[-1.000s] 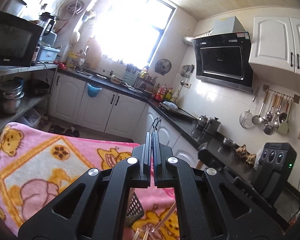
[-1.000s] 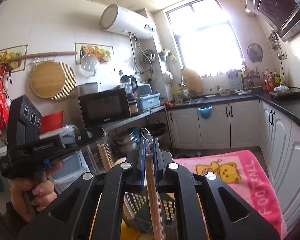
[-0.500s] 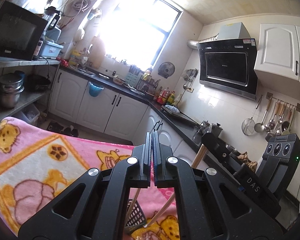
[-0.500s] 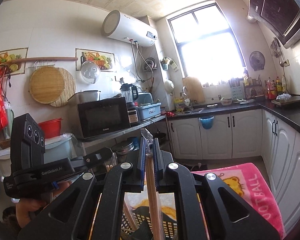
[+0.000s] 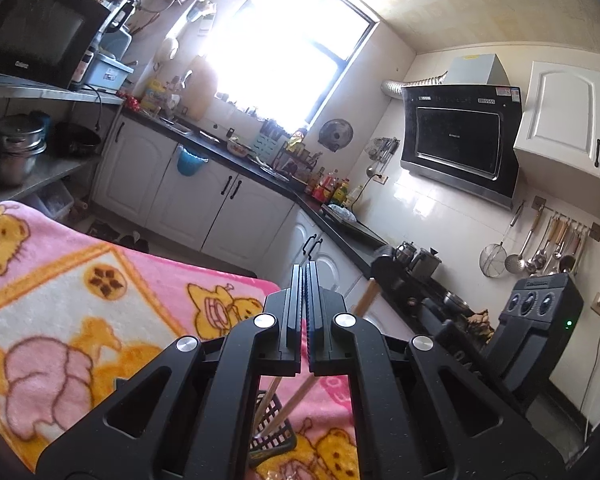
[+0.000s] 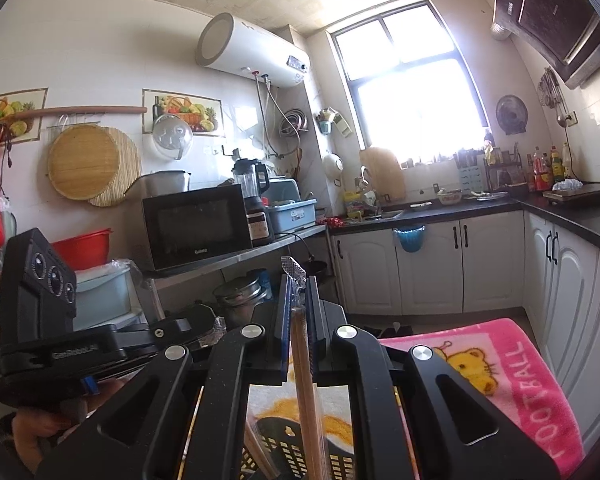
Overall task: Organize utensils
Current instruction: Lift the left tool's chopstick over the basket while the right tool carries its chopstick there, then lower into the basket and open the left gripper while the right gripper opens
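Both grippers have lifted since a second ago: more of the kitchen and less of the pink blanket (image 5: pixel 80 304) shows in each wrist view, and the other gripper's body now sits lower in both. The left gripper (image 5: pixel 305 276) has its jaws pressed together with nothing seen between them. The right gripper (image 6: pixel 299 286) has its jaws clamped on wrapped wooden chopsticks (image 6: pixel 306 392), whose clear wrapper tip pokes out above the fingertips and whose shafts run down toward the black basket (image 6: pixel 284 448). That basket stands on the blanket covering the bench, just under both grippers. In the left wrist view the basket (image 5: pixel 276 436) shows through the gap below the jaws, with one wooden stick standing in it and a second slanting up to the right; whether that second stick's lower end is inside the basket is hard to tell. Behind are a microwave (image 6: pixel 198 226) on a steel shelf and white cabinets (image 6: pixel 432 264).
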The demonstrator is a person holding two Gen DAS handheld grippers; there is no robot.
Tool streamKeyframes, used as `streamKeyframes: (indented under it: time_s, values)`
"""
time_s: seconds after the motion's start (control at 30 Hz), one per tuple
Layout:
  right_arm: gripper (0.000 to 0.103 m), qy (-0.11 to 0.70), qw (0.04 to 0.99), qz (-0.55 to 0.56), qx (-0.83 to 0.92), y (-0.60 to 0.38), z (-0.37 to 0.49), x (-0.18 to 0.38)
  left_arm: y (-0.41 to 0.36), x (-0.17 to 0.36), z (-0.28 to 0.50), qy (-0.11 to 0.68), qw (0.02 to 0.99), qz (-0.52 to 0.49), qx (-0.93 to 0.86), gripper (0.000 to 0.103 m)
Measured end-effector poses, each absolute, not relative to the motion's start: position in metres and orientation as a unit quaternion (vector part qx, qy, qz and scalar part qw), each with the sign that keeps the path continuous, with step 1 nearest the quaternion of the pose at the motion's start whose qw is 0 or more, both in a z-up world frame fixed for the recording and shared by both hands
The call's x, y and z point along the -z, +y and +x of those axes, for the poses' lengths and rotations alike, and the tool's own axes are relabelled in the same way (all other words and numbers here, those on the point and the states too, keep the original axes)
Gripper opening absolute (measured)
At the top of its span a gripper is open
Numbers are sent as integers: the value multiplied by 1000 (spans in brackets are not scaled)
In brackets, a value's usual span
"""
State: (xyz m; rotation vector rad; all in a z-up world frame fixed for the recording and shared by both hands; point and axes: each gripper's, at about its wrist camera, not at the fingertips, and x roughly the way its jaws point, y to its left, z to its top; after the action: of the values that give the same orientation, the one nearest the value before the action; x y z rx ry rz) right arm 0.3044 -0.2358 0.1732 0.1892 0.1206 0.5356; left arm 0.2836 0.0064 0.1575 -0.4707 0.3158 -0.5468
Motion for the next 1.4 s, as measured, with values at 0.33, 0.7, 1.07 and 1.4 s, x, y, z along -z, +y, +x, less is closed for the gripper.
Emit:
streamKeyframes:
  time_s: [0.33,0.7,1.07,1.4]
  values:
    - [7,73,960,104,-248,-235,315,-147,3,-133,291,169,924,-230,256,0]
    - [8,99,962,101,-235,-232,320,-121,0,-102,288,208,934,-195,213,0]
    - [25,145,961,73,-224,-237,301,-109,2,-98,271,223,941,-169,190,15]
    - [45,214,951,63,-215,-249,283,-94,7,-95,257,236,939,-170,183,41]
